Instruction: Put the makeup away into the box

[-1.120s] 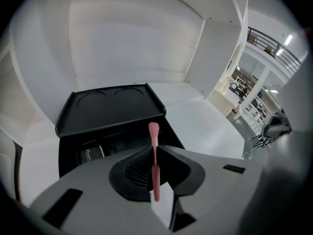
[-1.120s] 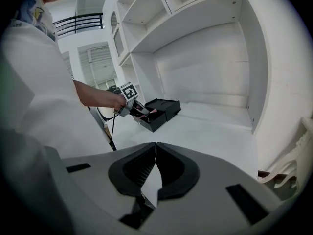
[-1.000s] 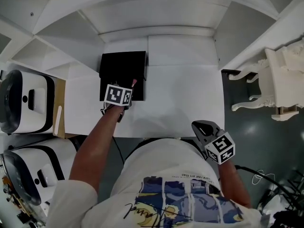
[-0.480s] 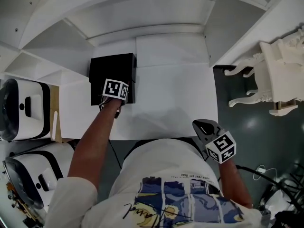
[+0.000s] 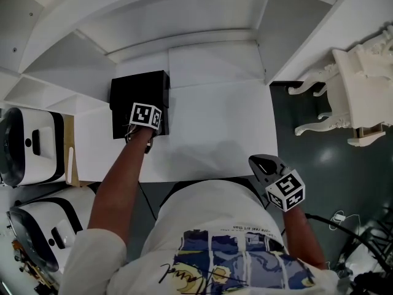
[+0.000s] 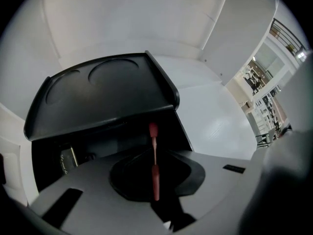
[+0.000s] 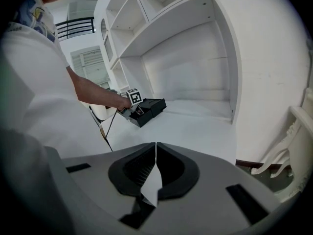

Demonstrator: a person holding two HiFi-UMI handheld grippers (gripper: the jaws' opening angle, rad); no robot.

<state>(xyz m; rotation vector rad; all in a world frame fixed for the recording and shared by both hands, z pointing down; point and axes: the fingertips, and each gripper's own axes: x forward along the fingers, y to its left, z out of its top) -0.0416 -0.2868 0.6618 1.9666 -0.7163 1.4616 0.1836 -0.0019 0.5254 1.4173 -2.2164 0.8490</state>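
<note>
An open black box (image 5: 138, 91) stands on the white desk at the back left, its lid (image 6: 102, 92) raised behind it. My left gripper (image 5: 146, 121) hangs over the box's front right part, pointing steeply down. It is shut on a thin red makeup stick (image 6: 153, 153), whose tip reaches into the box's dark inside (image 6: 98, 143). My right gripper (image 5: 263, 165) is off the desk's front edge near the person's body, shut with nothing in it (image 7: 155, 170). From the right gripper view the box (image 7: 149, 109) and the left gripper (image 7: 133, 106) show far off.
A small dark labelled item (image 6: 68, 158) lies inside the box at its left. White shelves wall in the desk (image 5: 215, 115) at the back and sides. A white ornate chair (image 5: 362, 91) stands on the right. White-and-black machines (image 5: 27, 140) and a cardboard piece (image 5: 72, 149) are on the left.
My left gripper has sunk toward the box with the red stick, which no longer shows past the marker cube in the head view. The right gripper has hardly moved.
</note>
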